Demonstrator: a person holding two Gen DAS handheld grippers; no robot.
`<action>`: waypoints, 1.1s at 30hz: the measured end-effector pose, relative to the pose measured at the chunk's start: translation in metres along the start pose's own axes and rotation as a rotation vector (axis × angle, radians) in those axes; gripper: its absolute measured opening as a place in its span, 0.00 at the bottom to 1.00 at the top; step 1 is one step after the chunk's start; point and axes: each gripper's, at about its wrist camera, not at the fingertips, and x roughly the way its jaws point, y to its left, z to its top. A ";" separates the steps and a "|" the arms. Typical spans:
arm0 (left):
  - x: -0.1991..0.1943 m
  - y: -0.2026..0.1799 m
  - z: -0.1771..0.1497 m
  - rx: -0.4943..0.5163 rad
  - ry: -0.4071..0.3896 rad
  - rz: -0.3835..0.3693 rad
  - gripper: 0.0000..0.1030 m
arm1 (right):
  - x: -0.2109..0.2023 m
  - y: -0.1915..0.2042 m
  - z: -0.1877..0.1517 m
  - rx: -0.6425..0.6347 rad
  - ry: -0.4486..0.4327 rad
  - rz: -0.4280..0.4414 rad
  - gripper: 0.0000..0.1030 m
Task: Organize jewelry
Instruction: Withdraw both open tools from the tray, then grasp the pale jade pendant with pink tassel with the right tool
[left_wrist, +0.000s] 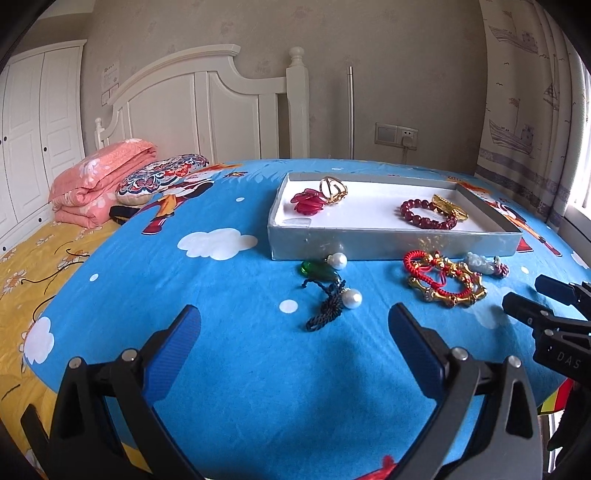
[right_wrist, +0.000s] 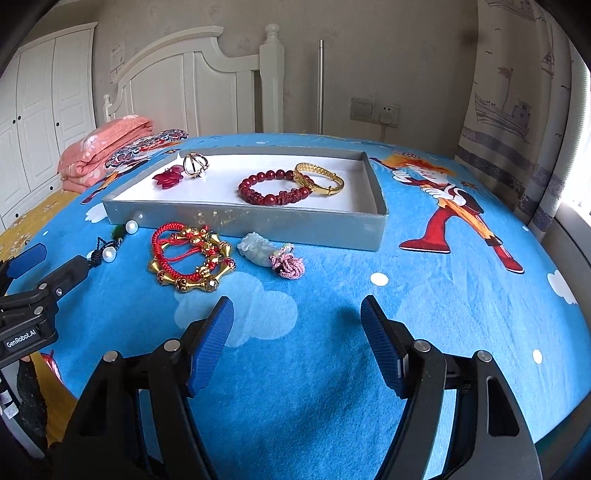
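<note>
Jewelry: four pieces in tray (left_wrist: 288, 236), rest lower centre on bed. Left tongs (left_wrist: 293, 325), right tongs (right_wrist: 297, 314) released, empty. Next likely: grasp pearl cord (left_wrist: 328, 299).

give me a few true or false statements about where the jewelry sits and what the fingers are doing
1. The red bead bracelet lies inside the grey tray. True.
2. The gold bangle lies on the blue sheet outside the tray. False: it is in the tray, beside the bead bracelet.
3. The left gripper is open and holds nothing. True.
4. The right gripper is shut on the jade pendant. False: its fingers are apart and empty; the pendant lies on the blue sheet.
5. The red cord bracelet lies in front of the tray, on the sheet. True.
</note>
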 end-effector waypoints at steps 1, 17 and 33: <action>0.000 -0.001 0.001 0.003 -0.002 0.000 0.95 | 0.001 0.000 0.002 0.000 0.004 0.001 0.66; 0.010 -0.004 0.008 0.014 0.020 -0.028 0.95 | 0.019 -0.001 0.024 -0.008 0.083 -0.018 0.66; 0.013 -0.001 0.003 -0.005 0.037 -0.031 0.95 | 0.039 0.017 0.045 -0.087 0.135 0.079 0.32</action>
